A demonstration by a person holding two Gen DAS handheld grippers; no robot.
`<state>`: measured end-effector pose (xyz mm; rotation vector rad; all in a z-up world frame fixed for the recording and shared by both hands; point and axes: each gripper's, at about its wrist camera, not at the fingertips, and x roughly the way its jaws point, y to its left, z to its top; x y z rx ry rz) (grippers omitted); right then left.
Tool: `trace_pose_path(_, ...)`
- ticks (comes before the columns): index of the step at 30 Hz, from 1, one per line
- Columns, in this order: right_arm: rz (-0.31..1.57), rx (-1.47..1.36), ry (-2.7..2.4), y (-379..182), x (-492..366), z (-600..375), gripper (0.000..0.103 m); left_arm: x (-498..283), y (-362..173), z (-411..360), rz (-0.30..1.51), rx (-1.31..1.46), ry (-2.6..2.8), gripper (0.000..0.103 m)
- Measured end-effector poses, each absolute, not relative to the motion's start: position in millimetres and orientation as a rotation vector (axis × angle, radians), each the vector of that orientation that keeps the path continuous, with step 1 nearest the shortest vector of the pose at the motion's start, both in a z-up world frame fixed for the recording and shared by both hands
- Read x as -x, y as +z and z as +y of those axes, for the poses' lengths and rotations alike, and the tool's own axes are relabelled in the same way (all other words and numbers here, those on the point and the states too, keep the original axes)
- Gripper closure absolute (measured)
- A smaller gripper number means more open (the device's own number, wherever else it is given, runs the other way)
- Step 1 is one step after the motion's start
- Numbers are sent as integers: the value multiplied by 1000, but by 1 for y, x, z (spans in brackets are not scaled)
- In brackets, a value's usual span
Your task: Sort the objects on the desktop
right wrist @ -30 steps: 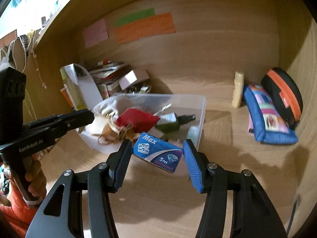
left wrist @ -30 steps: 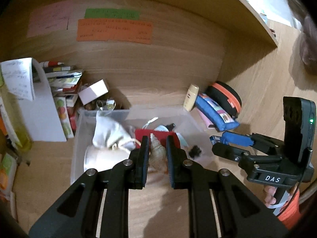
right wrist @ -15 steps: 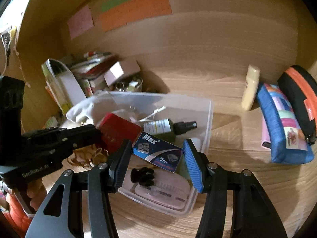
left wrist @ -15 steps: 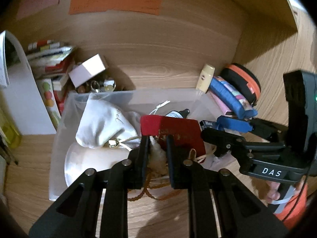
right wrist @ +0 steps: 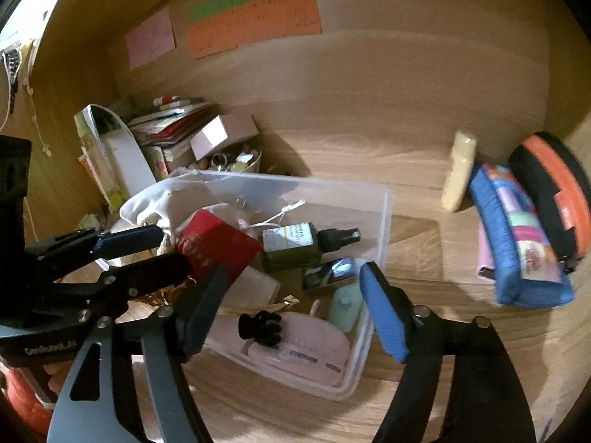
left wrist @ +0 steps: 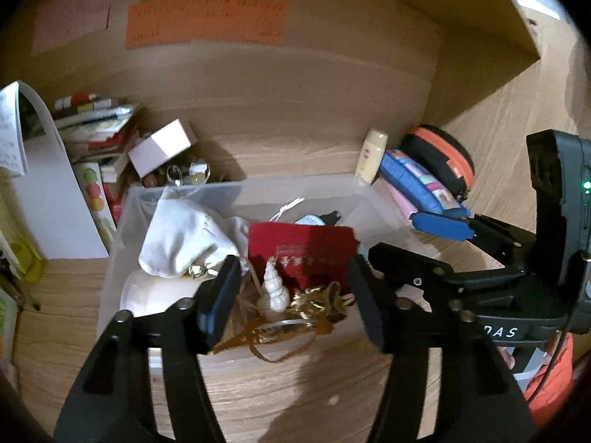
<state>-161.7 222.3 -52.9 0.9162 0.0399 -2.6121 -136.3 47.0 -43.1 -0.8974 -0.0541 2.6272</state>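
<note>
Two tools: "DAS" [left wrist: 500, 332], "GenRobot.AI" [right wrist: 50, 347]

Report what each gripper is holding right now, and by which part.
Nothing is held. The left gripper is open around the white shell; the right gripper is open above the clear bin.

The writing on the orange paper strip [left wrist: 207, 22] and the pink paper note [left wrist: 72, 24], on the wooden wall far ahead of the left tool [left wrist: 290, 304], is too small to read. The dark green spray bottle [left wrist: 317, 218] is almost wholly hidden behind the red flat pouch [left wrist: 301, 249] just beyond that tool's tips. In the right wrist view, the small blue box [right wrist: 328, 272] dropped between the right tool's [right wrist: 290, 308] spread fingers is motion-blurred, its print unreadable, and the white cloth bag [right wrist: 155, 203] is partly covered by the left tool's arm.
</note>
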Motion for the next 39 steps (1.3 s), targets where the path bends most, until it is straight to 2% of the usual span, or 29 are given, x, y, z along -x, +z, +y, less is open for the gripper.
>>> trace_pose_path(3,49,-903,-2655,-48,153,228,18,127,-37,47,-39,869,2642,32)
trace_pose_path(4,57,-911,-2670,-47,151,229,17,124,-36,47,-30,862,2652,29)
trace_pose_path(6,78,-924,-2686,-47,146,230,15,119,-35,44,-18,856,2696,13)
trace_pose_path(8,93,-940,-2691,-47,142,230,14,114,-36,39,-22,862,2728,9)
trace_pose_path(11,96,-969,-2694,-48,133,231,10,107,-40,29,-37,914,2750,7)
trace_pose_path(16,80,-931,-2707,-39,108,232,9,92,-40,21,2,962,2814,6)
trace_pose_path(20,66,-847,-2731,-26,84,230,0,72,-32,19,21,904,2840,6)
trace_pose_path(27,88,-760,-2752,-12,55,225,0,41,-17,23,31,781,2860,6)
trace_pose_path(39,72,-785,-2748,-29,39,220,0,23,-20,25,-18,732,2913,6)
